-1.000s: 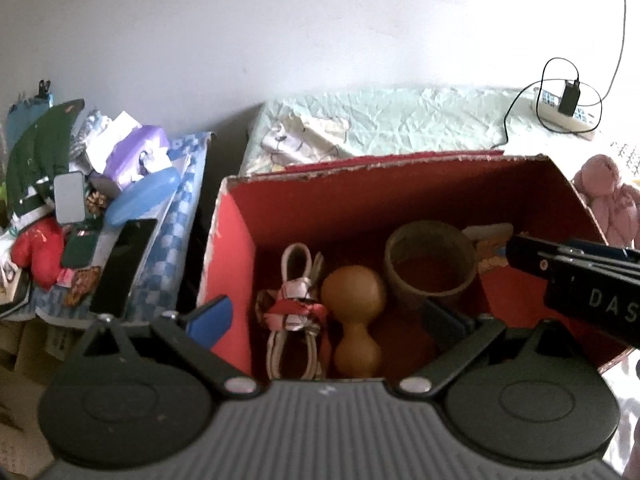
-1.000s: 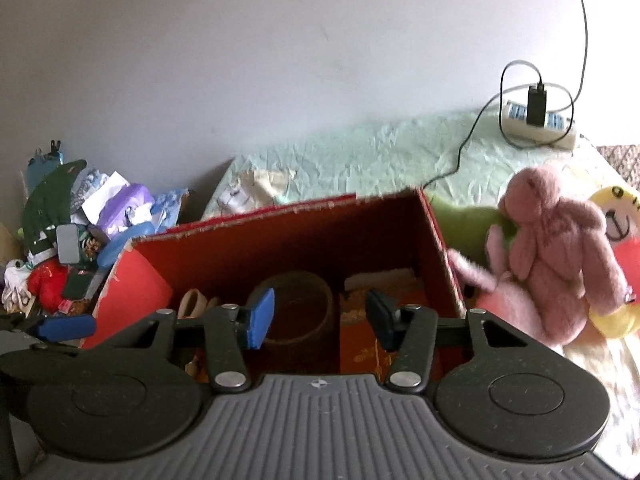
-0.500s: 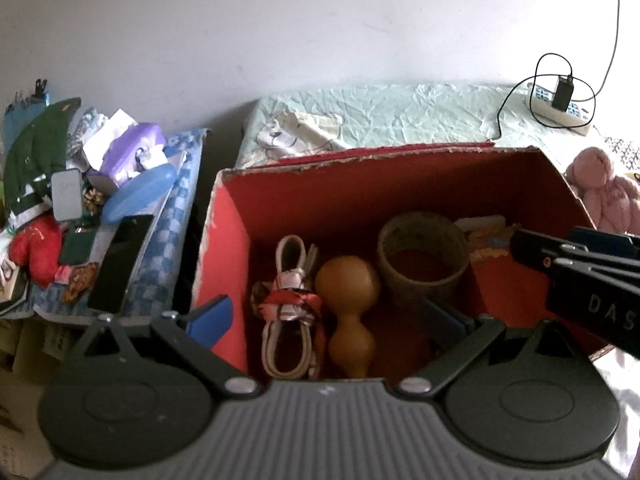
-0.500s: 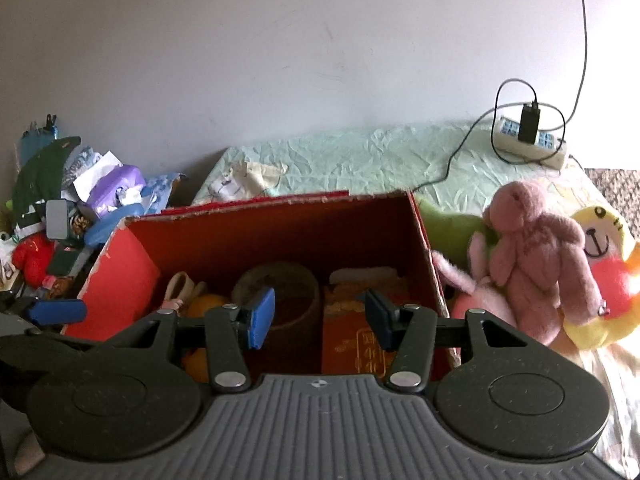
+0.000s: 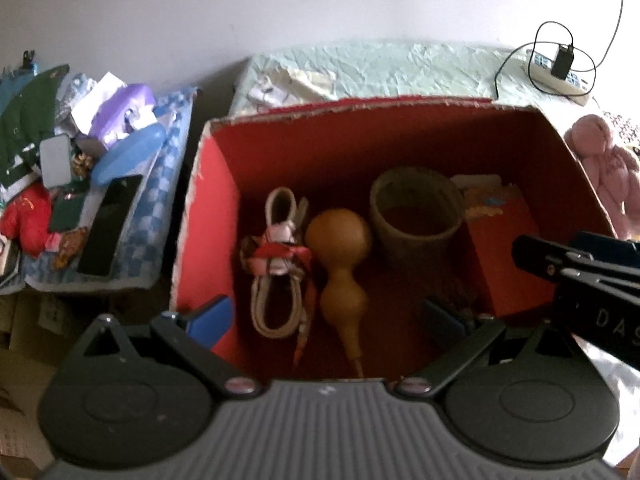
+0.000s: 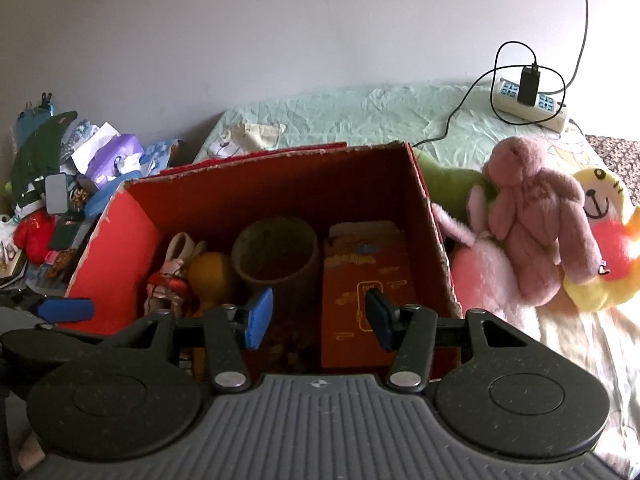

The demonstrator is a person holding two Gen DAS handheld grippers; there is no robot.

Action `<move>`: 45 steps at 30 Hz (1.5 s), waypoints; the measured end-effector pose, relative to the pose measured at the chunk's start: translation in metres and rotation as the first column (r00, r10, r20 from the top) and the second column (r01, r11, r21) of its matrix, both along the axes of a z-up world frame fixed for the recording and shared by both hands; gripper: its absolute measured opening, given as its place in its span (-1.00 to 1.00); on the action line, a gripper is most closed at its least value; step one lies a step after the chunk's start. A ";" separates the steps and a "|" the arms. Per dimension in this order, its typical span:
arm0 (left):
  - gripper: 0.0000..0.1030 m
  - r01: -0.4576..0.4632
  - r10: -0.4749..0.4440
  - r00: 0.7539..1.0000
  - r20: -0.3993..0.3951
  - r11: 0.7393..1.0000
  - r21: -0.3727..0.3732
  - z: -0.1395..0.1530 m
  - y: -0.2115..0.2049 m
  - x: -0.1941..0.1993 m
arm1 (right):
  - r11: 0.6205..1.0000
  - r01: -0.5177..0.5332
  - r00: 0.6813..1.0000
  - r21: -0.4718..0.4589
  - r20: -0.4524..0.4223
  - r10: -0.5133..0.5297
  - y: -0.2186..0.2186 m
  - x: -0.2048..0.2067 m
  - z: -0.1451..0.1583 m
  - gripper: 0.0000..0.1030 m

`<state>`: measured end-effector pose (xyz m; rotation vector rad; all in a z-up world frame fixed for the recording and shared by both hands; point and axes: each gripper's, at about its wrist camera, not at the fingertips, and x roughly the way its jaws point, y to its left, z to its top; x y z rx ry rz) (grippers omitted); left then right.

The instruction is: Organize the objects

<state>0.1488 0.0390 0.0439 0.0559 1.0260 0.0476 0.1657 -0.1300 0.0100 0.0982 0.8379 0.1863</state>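
Change since earlier: both views now look deeper into the red box, so the gourd's thin stem and the whole orange packet show; nothing inside the box has shifted.
Left gripper: jaws spread wide with nothing between the pads; the left pad sits outside the box's left wall, the right pad hangs over the box's inside.
Right gripper: jaws partly apart, gripping nothing, poised over the near edge of the box.
Gourd: lying on the box floor straight ahead of the left gripper, stem toward it.
Cord bundle: looped, tied with red and white cloth, just left of the gourd.
Brown cup: upright on the box floor, ahead of the right gripper's left pad, touching or nearly touching the gourd.
Orange packet: leaning at the box's right side, ahead of the right gripper's right pad.
Pink plush: outside the box on the bed, right of the right gripper, beside a yellow plush.
Power strip: far ahead on the green sheet, a charger plugged in.
Clutter pile: well left of the box.
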 end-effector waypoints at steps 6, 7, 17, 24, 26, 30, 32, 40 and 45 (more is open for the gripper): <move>0.95 -0.022 0.022 1.000 -0.008 1.000 0.007 0.000 -0.001 0.000 | 0.999 -0.004 1.000 -0.033 -0.010 0.004 0.002 0.002 -0.001 0.09; 0.95 -0.029 0.029 0.999 -0.016 1.000 0.006 -0.001 0.000 0.000 | 1.000 -0.003 1.000 -0.029 -0.015 0.003 0.001 0.001 -0.002 0.10; 0.95 -0.038 0.037 0.997 -0.067 0.999 -0.015 -0.007 0.001 0.002 | 1.000 0.015 0.998 -0.025 -0.054 -0.016 -0.001 0.005 -0.009 0.17; 0.96 -0.044 0.043 0.997 -0.067 0.999 -0.011 -0.008 0.002 0.005 | 0.999 0.023 0.999 -0.035 -0.030 -0.024 0.001 0.010 -0.007 0.17; 0.96 -0.052 0.051 0.997 -0.061 0.999 -0.011 -0.007 0.003 0.006 | 0.999 0.027 0.999 -0.033 -0.027 -0.028 -0.001 0.010 -0.007 0.17; 0.96 -0.058 0.058 0.997 -0.050 0.998 0.003 -0.006 0.004 0.009 | 0.999 0.048 0.998 -0.011 -0.029 -0.048 -0.005 0.009 -0.009 0.17; 0.96 -0.049 0.050 0.998 -0.044 0.999 0.011 -0.006 0.003 0.010 | 0.998 0.054 0.998 -0.010 -0.033 -0.054 -0.006 0.010 -0.010 0.17; 0.95 -0.051 0.052 0.998 -0.038 0.998 0.031 -0.009 0.001 0.018 | 0.998 0.060 0.997 -0.012 -0.037 -0.061 -0.007 0.016 -0.012 0.17; 0.95 -0.043 0.045 0.998 -0.048 0.998 0.044 -0.013 -0.002 0.017 | 0.998 0.058 0.998 -0.009 -0.039 -0.058 -0.006 0.017 -0.014 0.17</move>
